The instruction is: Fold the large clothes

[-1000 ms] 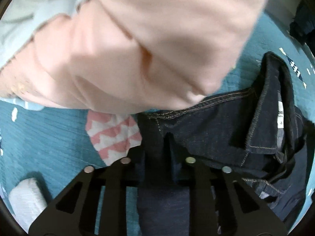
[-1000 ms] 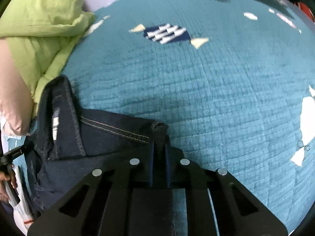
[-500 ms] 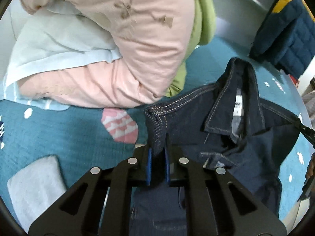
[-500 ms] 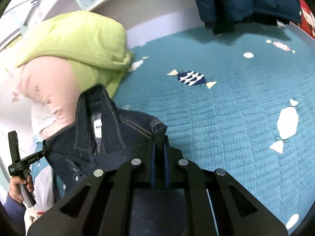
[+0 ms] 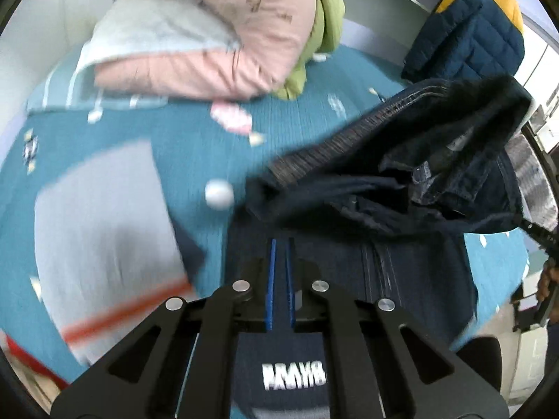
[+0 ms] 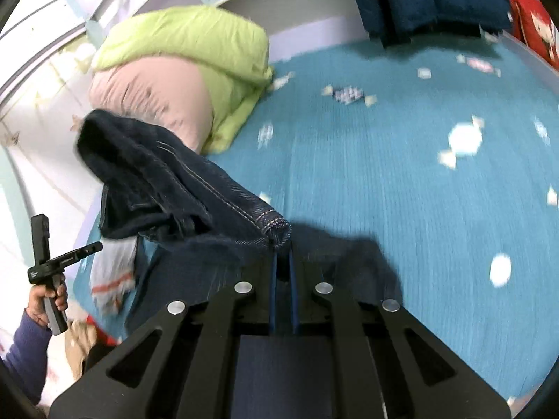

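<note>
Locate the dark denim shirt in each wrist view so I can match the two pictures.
Left wrist: the denim shirt fills the right half, stretching from the left claw up to the right edge.
Right wrist: it hangs left of centre, rising from the right claw towards the upper left.
Shared landmark: the lime-green and pink bedding pile on the teal bedspread.

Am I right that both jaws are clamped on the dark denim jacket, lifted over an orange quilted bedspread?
Not quite. The quilted bedspread is teal with small candy-shaped prints, not orange; the right wrist view shows it plainly. The rest holds: the left gripper and the right gripper each have their jaws shut on the dark denim jacket, which hangs lifted above the bed.
</note>
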Demonstrator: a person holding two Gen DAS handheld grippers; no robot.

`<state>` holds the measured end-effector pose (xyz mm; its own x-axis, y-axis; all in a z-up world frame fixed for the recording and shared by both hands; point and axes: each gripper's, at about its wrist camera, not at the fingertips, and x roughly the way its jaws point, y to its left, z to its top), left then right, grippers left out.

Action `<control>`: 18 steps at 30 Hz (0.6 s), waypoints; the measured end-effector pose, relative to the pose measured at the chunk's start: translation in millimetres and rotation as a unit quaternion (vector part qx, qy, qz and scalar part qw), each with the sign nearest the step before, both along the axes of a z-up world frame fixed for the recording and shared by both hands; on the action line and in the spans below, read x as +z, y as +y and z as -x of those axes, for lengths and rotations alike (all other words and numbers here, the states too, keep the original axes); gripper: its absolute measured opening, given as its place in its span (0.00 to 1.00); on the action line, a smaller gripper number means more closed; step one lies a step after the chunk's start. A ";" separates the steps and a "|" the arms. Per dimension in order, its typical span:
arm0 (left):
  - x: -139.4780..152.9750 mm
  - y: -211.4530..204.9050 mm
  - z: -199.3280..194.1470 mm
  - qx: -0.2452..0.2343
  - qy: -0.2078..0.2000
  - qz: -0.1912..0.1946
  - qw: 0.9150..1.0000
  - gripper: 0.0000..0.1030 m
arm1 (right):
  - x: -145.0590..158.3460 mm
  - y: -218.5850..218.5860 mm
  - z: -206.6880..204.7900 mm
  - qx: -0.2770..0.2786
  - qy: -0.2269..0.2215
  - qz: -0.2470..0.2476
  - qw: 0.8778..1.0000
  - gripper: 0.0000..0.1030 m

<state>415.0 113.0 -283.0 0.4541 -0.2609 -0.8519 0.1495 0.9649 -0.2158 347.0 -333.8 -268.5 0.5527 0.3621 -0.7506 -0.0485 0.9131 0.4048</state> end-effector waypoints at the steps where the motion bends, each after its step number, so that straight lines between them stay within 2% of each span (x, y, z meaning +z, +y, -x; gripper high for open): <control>1: -9.4 1.3 12.3 -0.003 0.010 0.002 1.000 0.05 | -9.4 0.9 16.2 0.000 0.011 -0.006 1.000 0.05; 5: -42.9 3.3 60.5 0.003 0.051 0.016 0.999 0.05 | -56.1 -1.1 58.0 -0.010 0.068 -0.009 0.998 0.05; 9: -67.2 4.6 82.6 0.007 0.081 0.029 0.996 0.06 | -111.7 -11.0 80.7 -0.037 0.142 -0.009 0.989 0.06; 13: -73.1 11.4 84.0 0.031 0.081 0.065 0.994 0.06 | -134.3 -17.2 88.6 -0.072 0.169 -0.043 0.982 0.10; 16: -78.5 12.9 78.0 0.045 0.080 0.062 0.994 0.13 | -137.0 -21.7 92.3 -0.098 0.179 -0.062 0.977 0.14; 18: -84.1 17.0 70.7 0.061 0.091 0.087 0.990 0.20 | -131.5 -24.1 95.9 -0.104 0.173 -0.069 0.977 0.19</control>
<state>344.3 130.0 -367.1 0.3335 -0.3633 -0.8699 -0.0230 0.9194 -0.3927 251.1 -358.0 -400.0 0.3472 0.3799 -0.8574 0.2942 0.8240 0.4842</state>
